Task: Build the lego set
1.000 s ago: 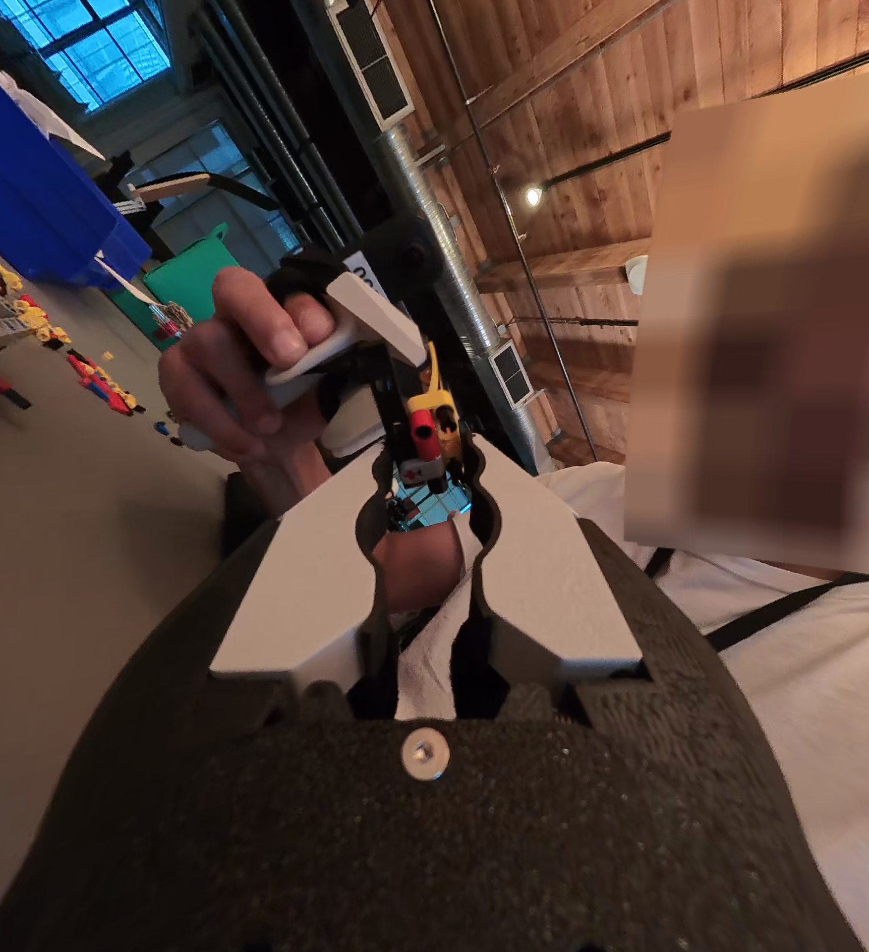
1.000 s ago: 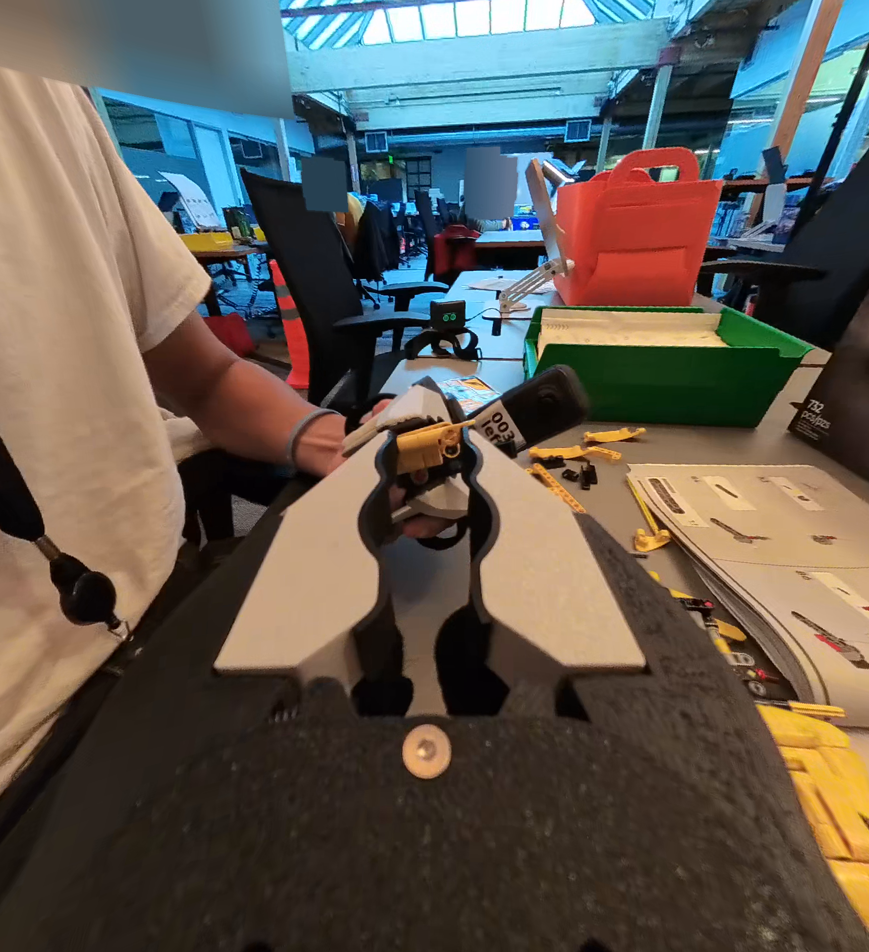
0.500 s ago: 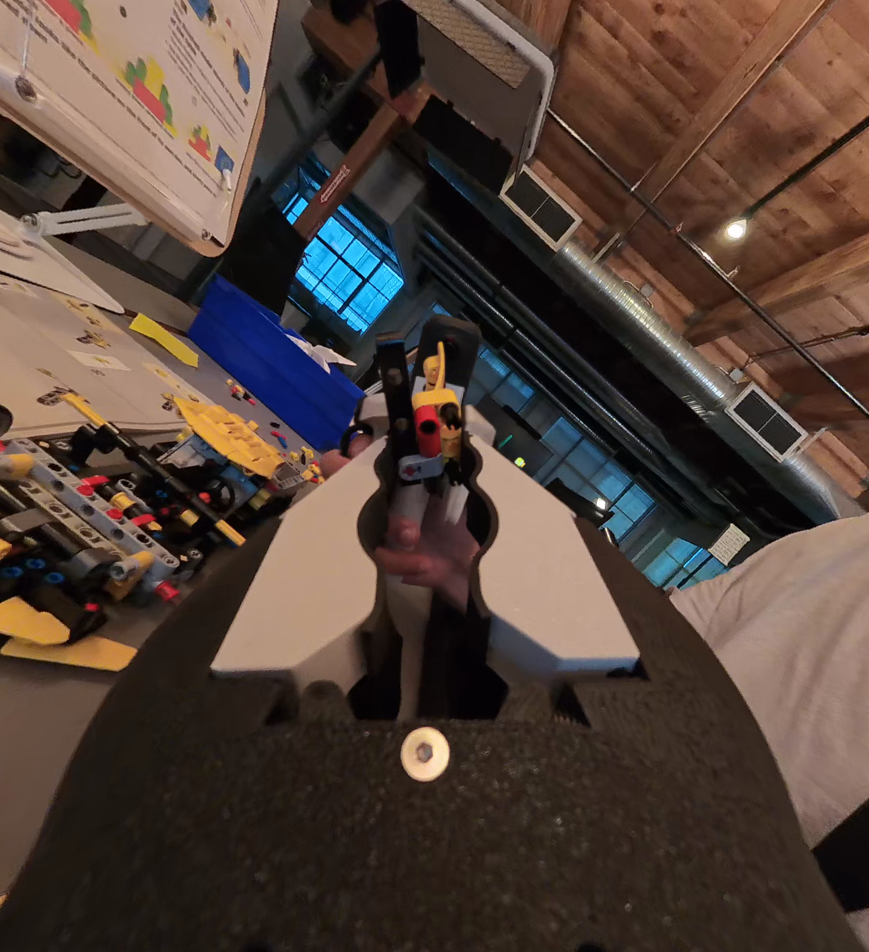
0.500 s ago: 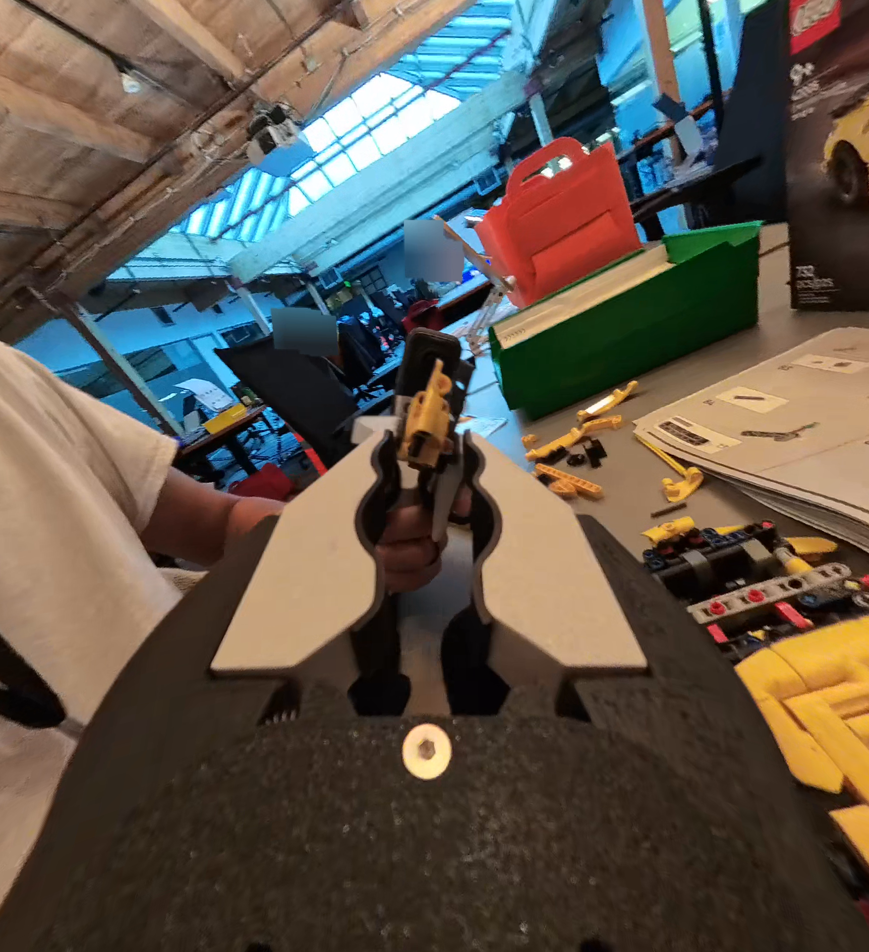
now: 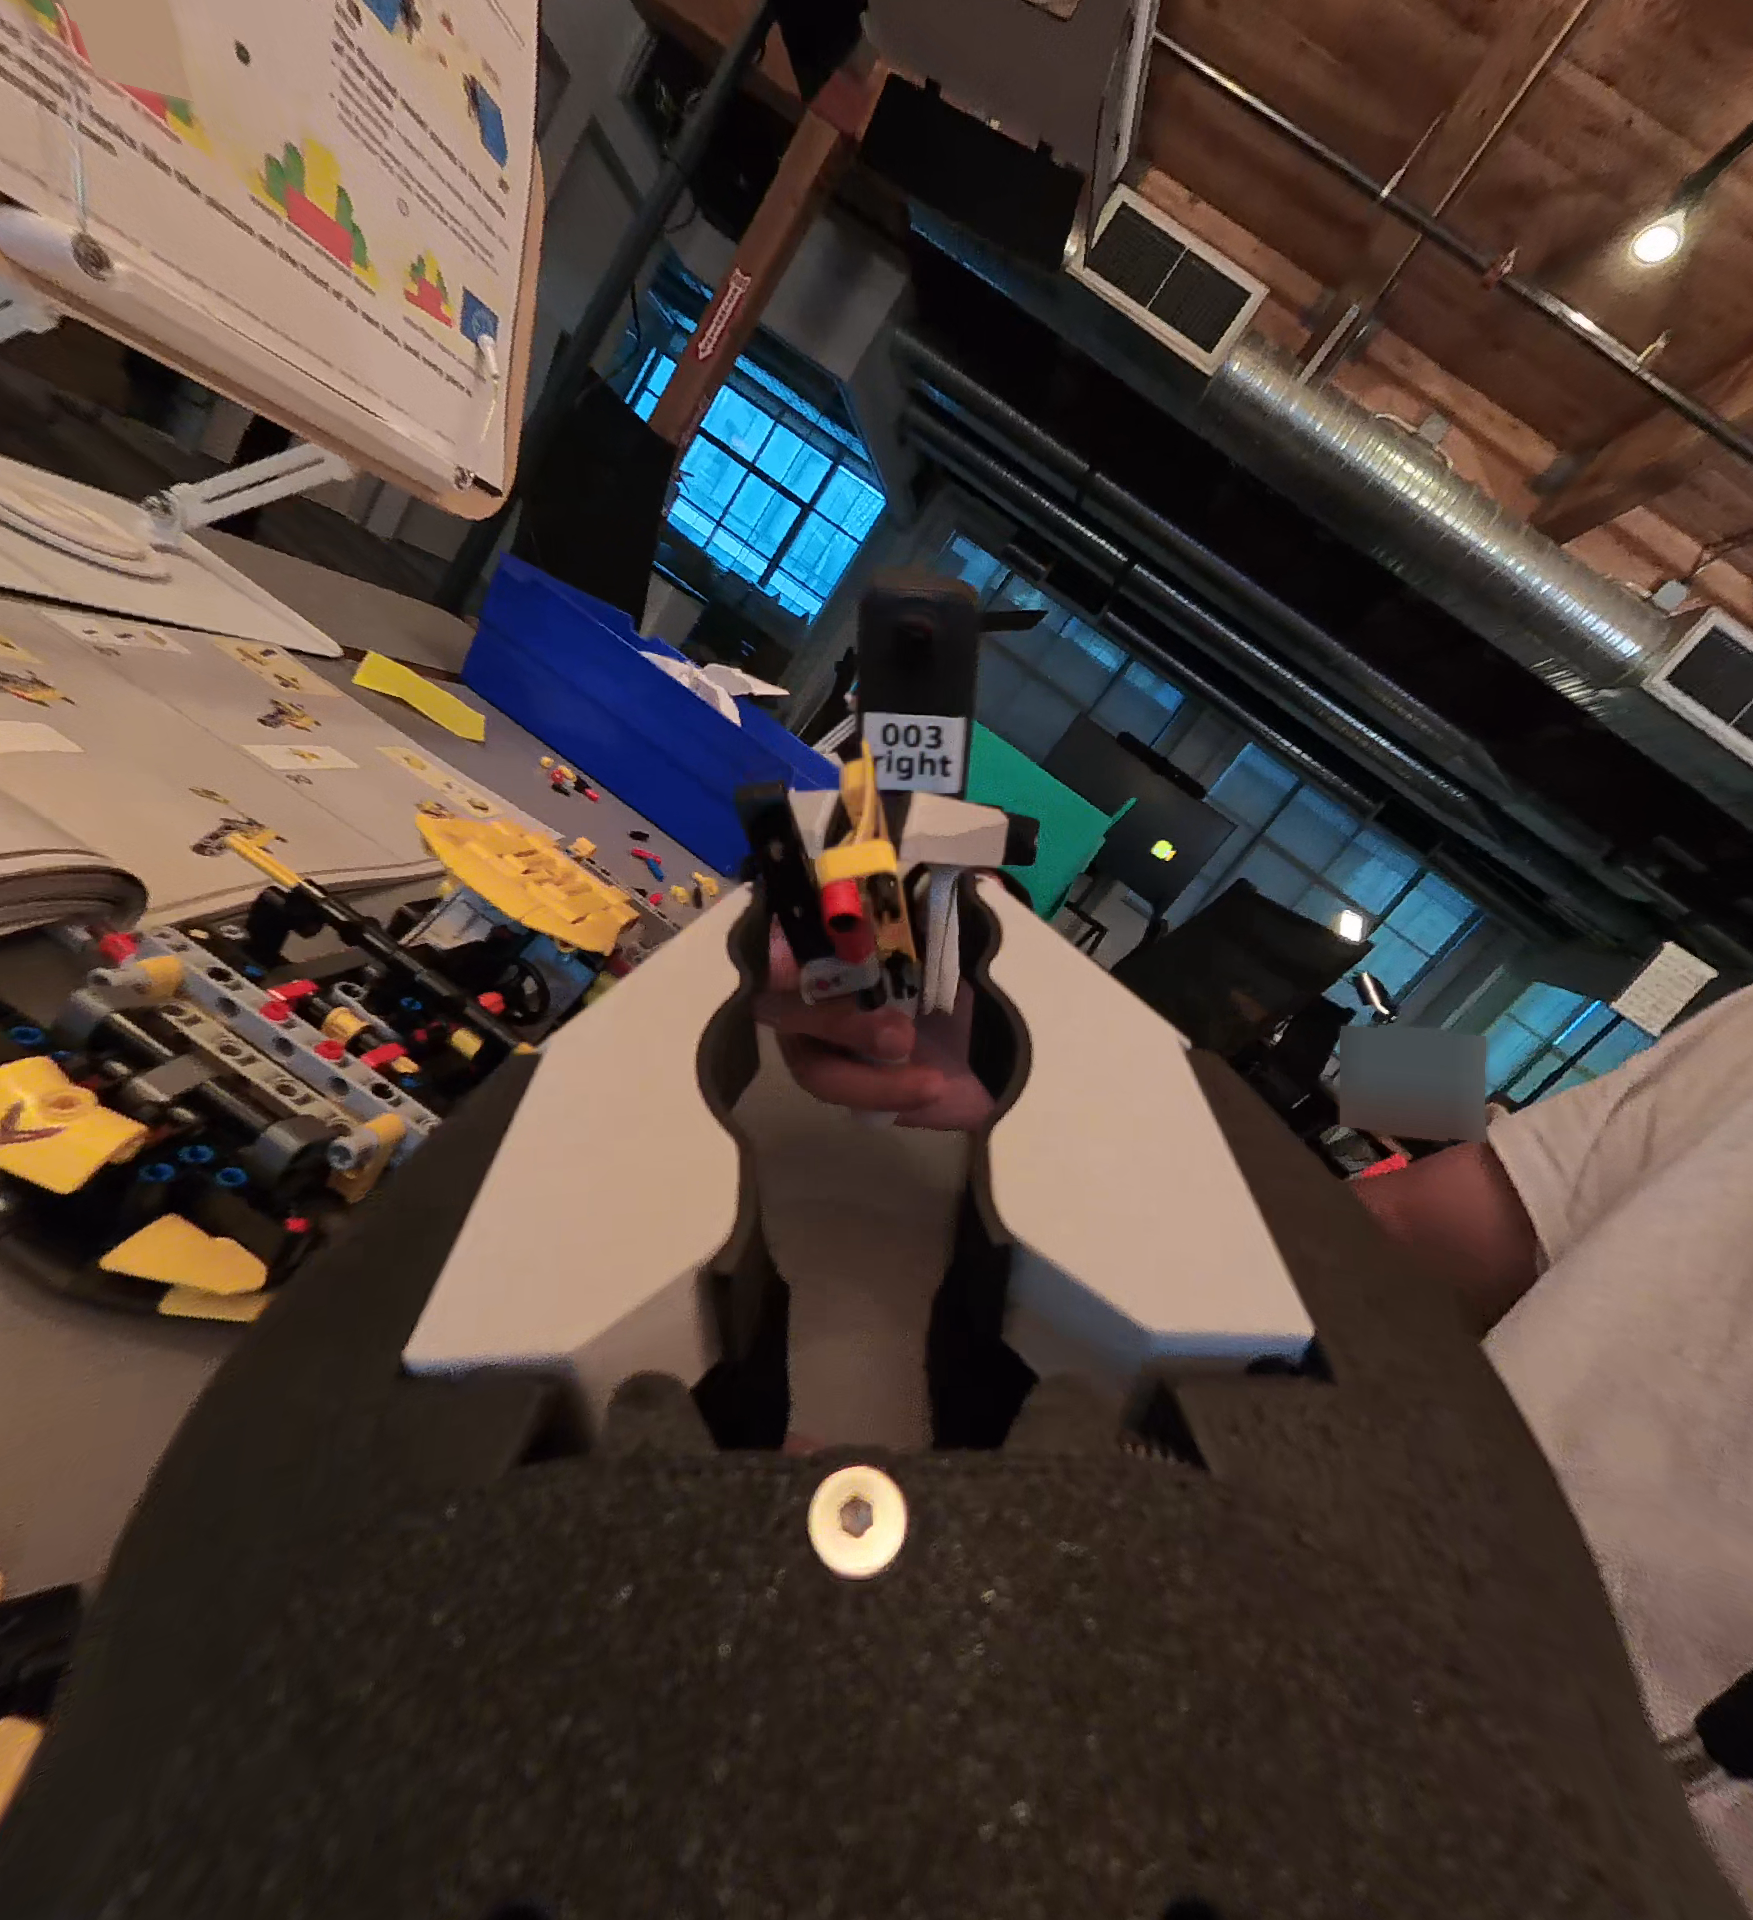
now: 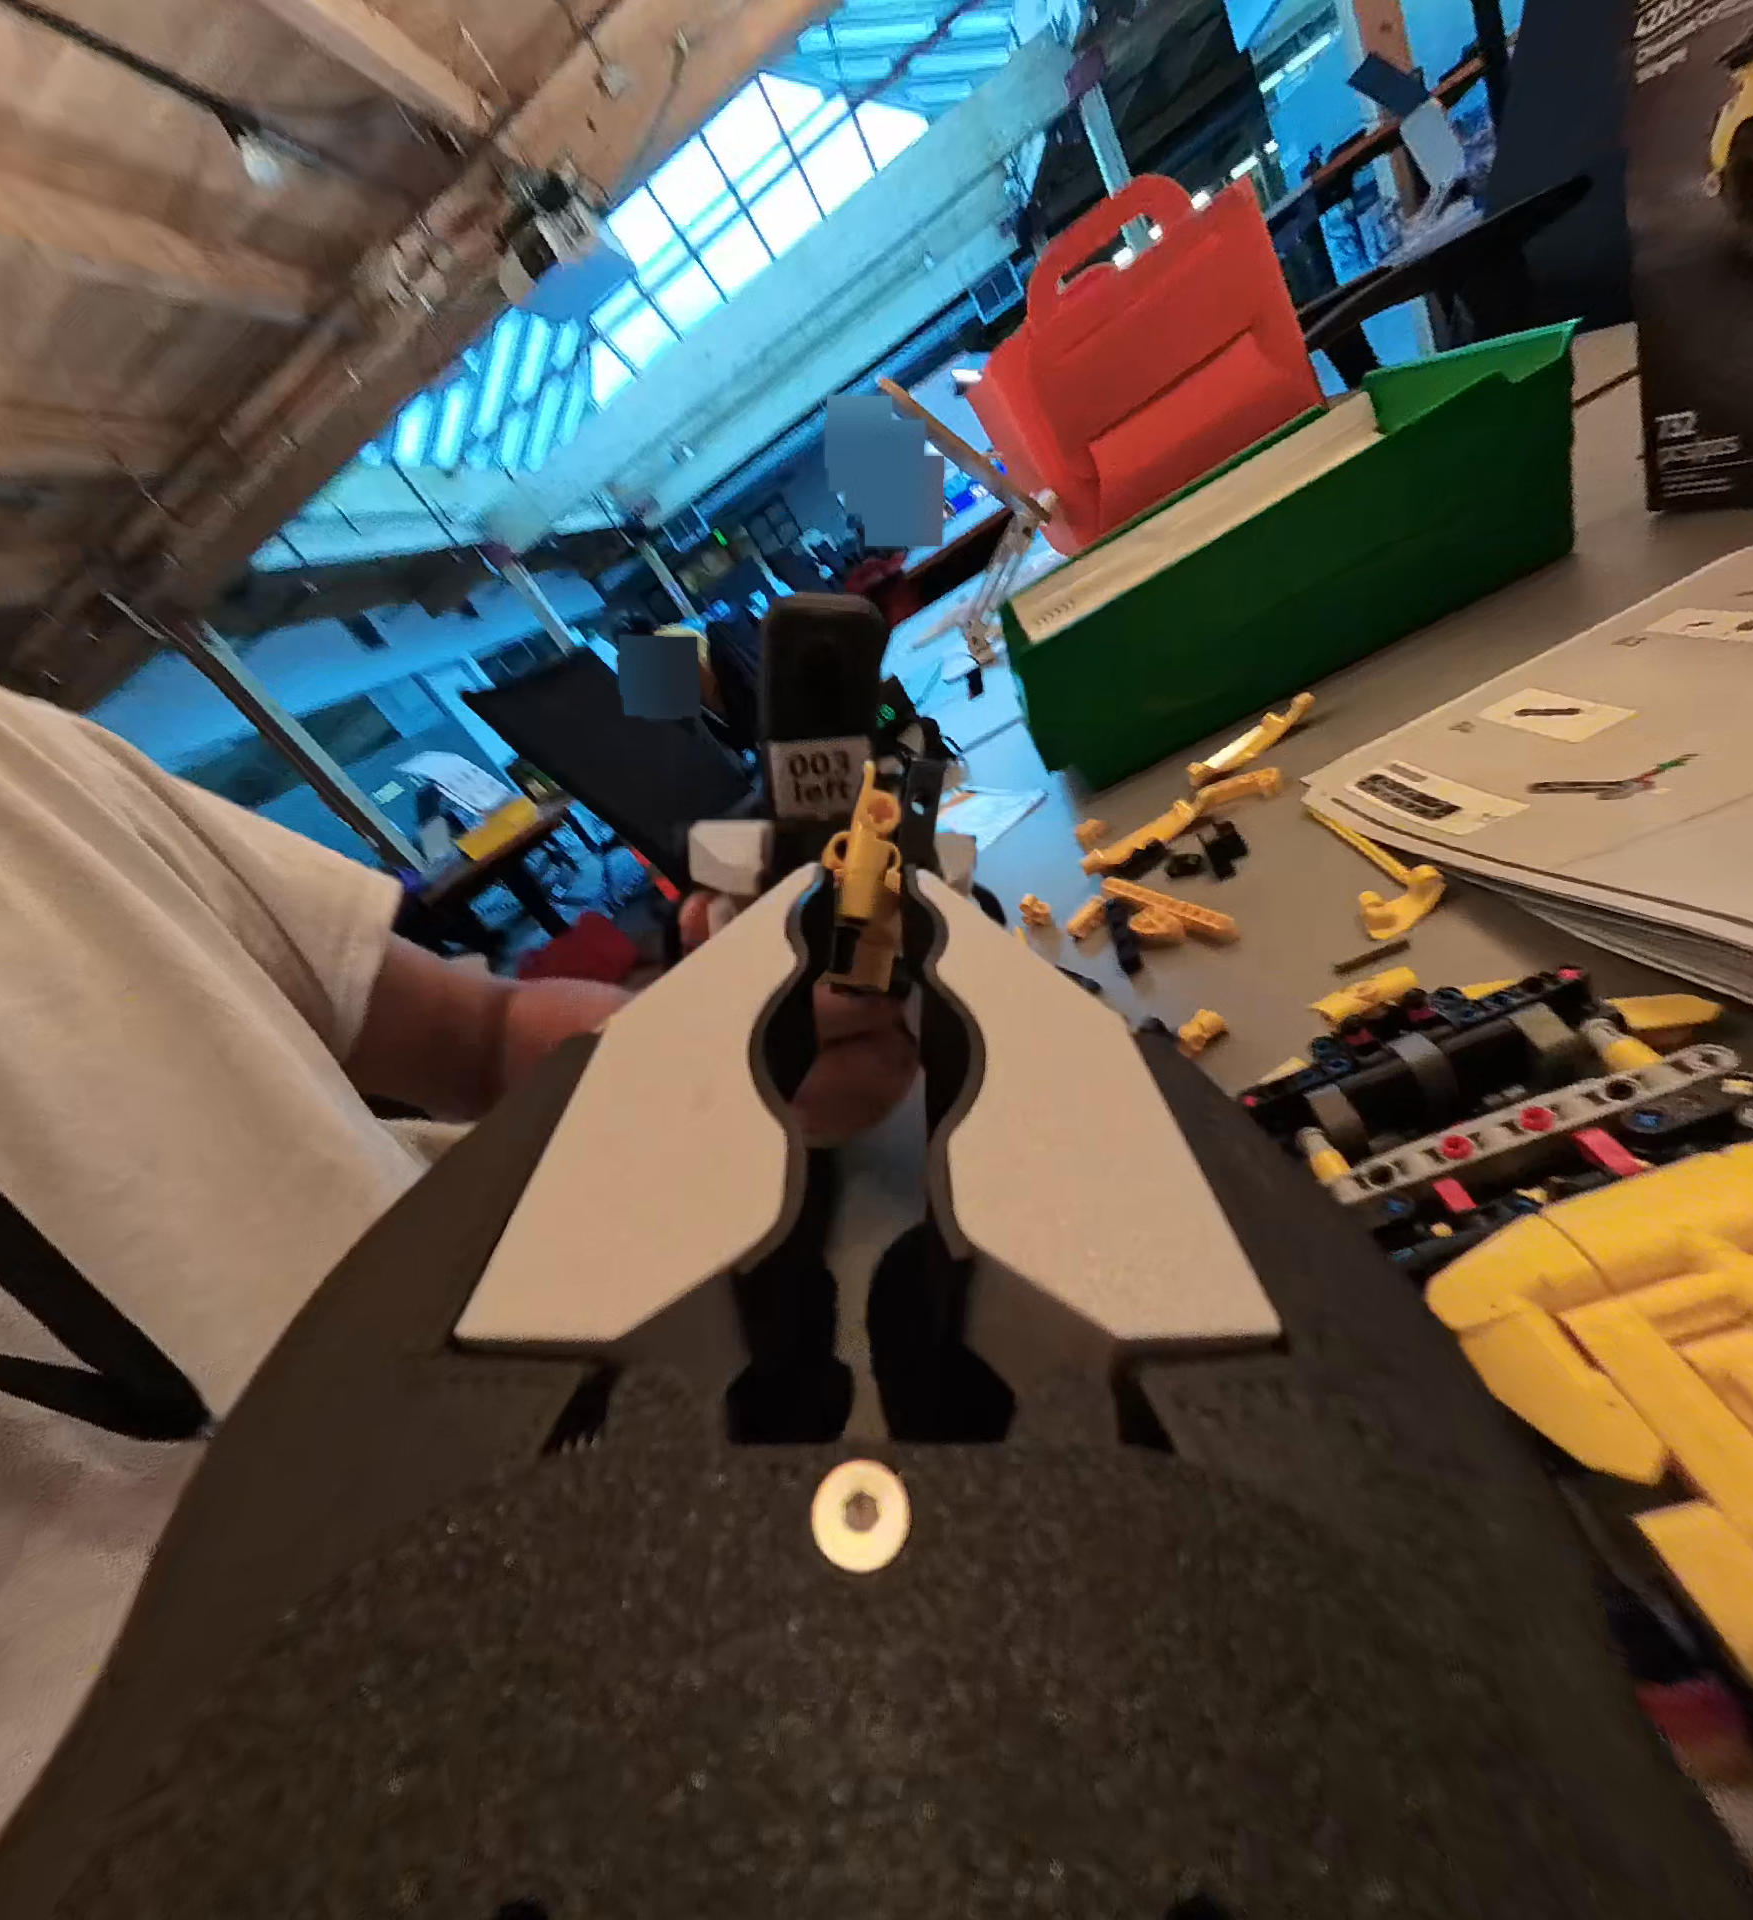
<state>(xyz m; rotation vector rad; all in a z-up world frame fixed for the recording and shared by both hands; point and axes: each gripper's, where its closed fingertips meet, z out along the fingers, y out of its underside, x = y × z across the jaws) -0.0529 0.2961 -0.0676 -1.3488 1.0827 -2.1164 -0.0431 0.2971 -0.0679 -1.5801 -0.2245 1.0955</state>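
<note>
A small lego sub-assembly of black, red, yellow and grey parts (image 5: 846, 920) is held in the air between my two grippers, which face each other. My left gripper (image 5: 864, 920) is shut on it. My right gripper (image 6: 867, 904) is shut on its yellow end (image 6: 864, 883). The right gripper also shows beyond the assembly in the left wrist view (image 5: 955, 836), and the left gripper beyond it in the right wrist view (image 6: 737, 862). The half-built car chassis (image 5: 259, 1049) lies on the table; it also shows in the right wrist view (image 6: 1516, 1101).
An open instruction booklet (image 6: 1630, 748) lies behind the chassis. A large yellow body section (image 6: 1682, 1299) is at the right. Loose yellow parts (image 6: 1163, 831) lie near a green bin (image 6: 1298, 592). A blue bin (image 5: 623, 717) and a red bag (image 6: 1152, 353) stand farther back. Both grippers' tips are close together, under 4 cm apart.
Both grippers have swung together, away from the person's body and toward the table, with the small assembly still clamped between them. Chassis and booklet have come into view.
</note>
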